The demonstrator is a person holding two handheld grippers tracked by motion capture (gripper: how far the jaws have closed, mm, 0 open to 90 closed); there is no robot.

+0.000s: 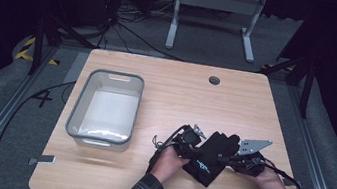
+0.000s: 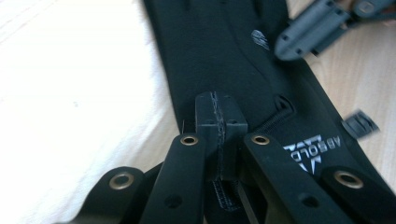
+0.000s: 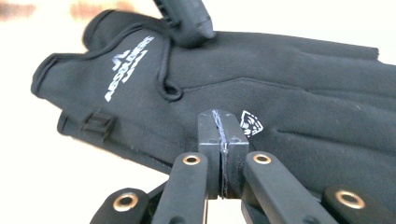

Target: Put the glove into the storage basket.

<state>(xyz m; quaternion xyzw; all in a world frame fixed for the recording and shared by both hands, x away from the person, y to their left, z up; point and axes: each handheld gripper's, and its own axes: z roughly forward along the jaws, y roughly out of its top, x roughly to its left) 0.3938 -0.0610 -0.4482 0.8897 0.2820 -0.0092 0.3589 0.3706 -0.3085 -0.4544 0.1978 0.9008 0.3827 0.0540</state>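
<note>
left gripper (image 1: 193, 139): jaws are pressing closed, pointing right | right gripper (image 1: 225, 158): jaws are pressing closed, pointing left | left hand (image 1: 168, 161) and right hand (image 1: 270, 182): gripping the handles, forearms entering from below

One glove (image 1: 211, 154) — one bin (image 1: 105, 108)

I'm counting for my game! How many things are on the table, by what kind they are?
Gloves: 1, the black glove
Tubs: 1, the grey plastic tub
Claws: 2, the left claw and the right claw, each pinching the glove
Small grey things near the table's front left corner: 1, too small to name
Total: 5
</note>
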